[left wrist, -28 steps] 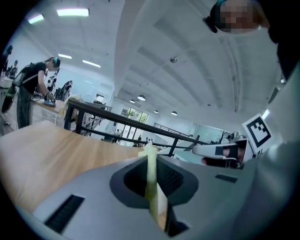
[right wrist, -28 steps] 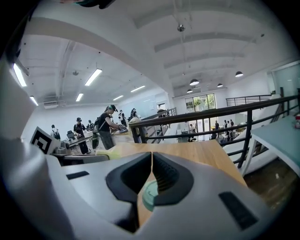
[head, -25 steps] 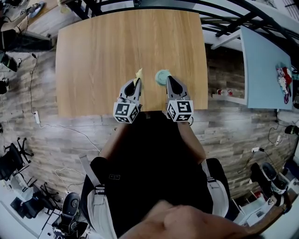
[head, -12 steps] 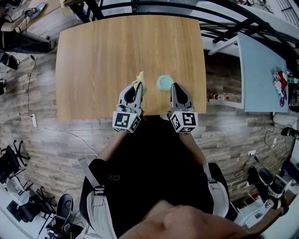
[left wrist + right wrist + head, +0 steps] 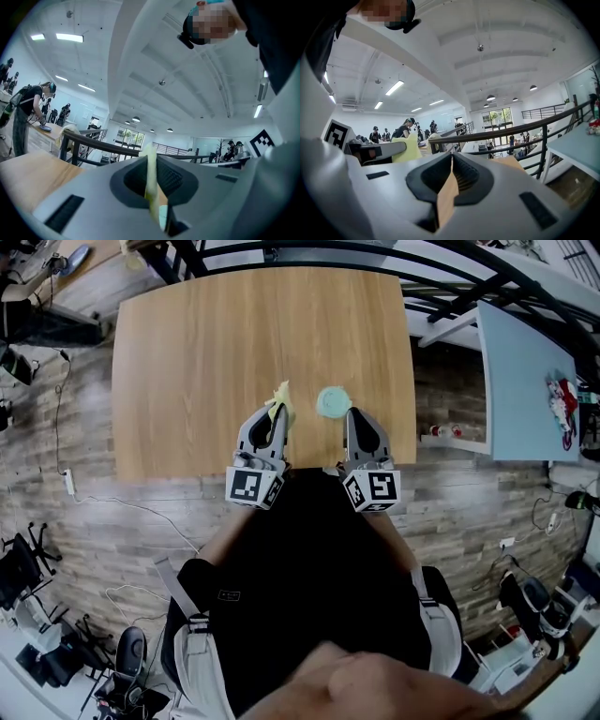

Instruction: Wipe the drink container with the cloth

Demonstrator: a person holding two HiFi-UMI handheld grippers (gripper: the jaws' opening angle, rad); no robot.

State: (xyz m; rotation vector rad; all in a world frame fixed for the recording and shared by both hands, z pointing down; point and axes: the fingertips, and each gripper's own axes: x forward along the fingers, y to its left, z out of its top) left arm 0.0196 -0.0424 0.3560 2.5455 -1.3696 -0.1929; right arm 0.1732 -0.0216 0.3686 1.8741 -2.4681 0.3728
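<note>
Left claw (image 5: 272,420) pinches the yellow cloth (image 5: 280,397). Right claw (image 5: 354,420) is pressed together on nothing, its tip just beside the teal drink container (image 5: 332,401), which stands unheld on the wooden surface (image 5: 253,324) near the front edge. Likely hazard: a sideways wipe against the unsteadied container slides or topples it. Ample bare room lies ahead and to the left; the front and right edges are nearer.
</note>
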